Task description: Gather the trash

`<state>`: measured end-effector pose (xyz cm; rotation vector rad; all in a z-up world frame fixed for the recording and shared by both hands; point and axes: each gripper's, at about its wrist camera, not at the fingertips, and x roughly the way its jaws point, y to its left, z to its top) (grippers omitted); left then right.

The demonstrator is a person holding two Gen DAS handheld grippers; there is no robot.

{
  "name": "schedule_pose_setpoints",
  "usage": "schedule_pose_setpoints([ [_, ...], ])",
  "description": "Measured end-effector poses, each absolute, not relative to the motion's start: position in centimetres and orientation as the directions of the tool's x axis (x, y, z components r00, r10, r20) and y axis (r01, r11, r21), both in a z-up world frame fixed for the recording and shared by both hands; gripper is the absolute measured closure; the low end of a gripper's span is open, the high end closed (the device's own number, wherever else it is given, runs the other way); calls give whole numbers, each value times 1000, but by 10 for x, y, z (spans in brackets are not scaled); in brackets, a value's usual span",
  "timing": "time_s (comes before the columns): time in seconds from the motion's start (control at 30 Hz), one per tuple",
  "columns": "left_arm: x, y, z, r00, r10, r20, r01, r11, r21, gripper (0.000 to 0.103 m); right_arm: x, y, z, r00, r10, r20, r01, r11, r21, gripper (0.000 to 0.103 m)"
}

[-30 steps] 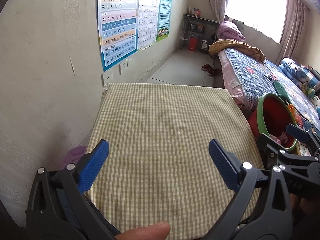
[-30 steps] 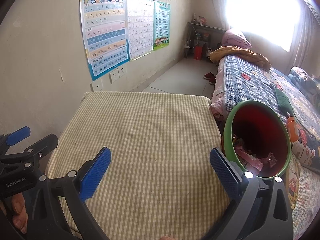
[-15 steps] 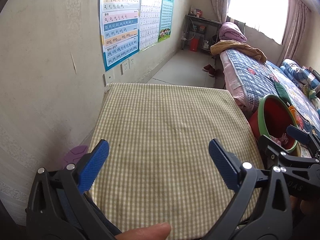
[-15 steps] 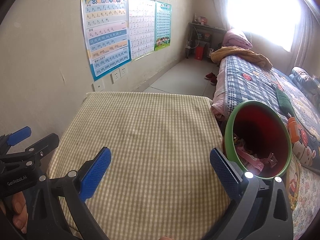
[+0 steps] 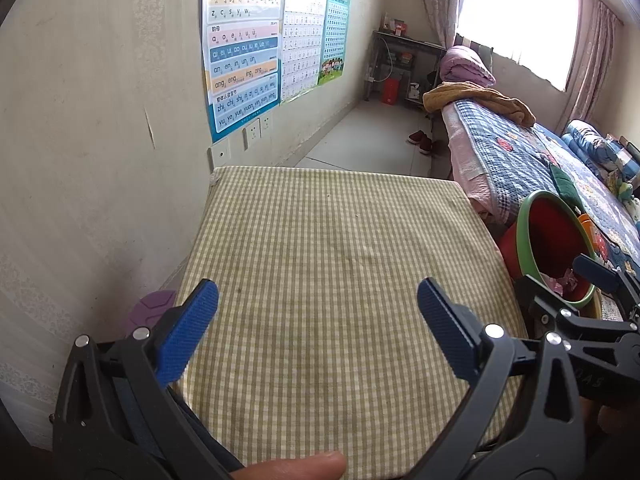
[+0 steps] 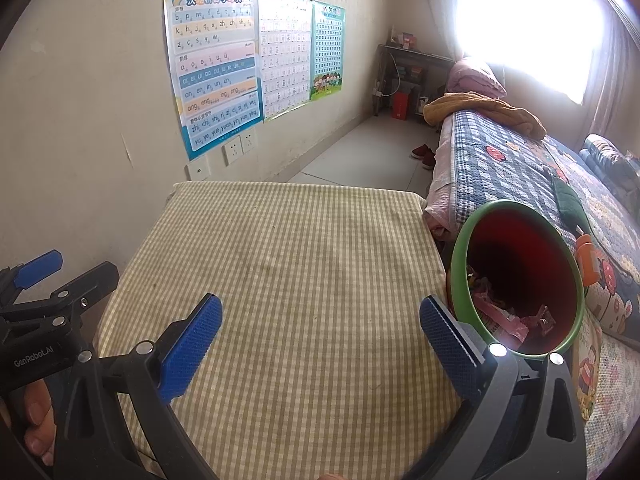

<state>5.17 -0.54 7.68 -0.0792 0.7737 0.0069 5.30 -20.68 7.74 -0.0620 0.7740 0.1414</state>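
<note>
Checked green-and-cream cloth covers the table (image 5: pixel 340 260), and no loose scrap shows on it in either view. At the left, the left gripper (image 5: pixel 318 326) hovers over the near edge, its blue fingers spread wide with nothing between them. Beside it, the right gripper (image 6: pixel 320 336) is equally wide and empty. The red bin (image 6: pixel 520 280), pink wrappers (image 6: pixel 516 320) inside, stands off the table's right edge, just beside the right gripper's outer finger, so that arm is nearer.
</note>
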Motion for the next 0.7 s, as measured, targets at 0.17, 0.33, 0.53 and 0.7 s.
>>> schedule_pose_setpoints([
  [0.17, 51, -6, 77, 717, -23, -697, -33, 997, -66, 5, 53, -207, 78, 706, 106, -700, -150, 989, -2, 7],
  [0.33, 51, -6, 77, 715, -22, -698, -32, 997, -64, 5, 53, -207, 78, 705, 107, -701, -150, 989, 0, 7],
  [0.53, 50, -7, 78, 712, -18, -702, -33, 998, -59, 5, 53, -207, 78, 704, 107, -702, -150, 989, 0, 7],
  [0.7, 52, -6, 79, 711, -23, -703, -36, 997, -69, 5, 53, -208, 77, 702, 107, -704, -149, 989, 2, 7],
])
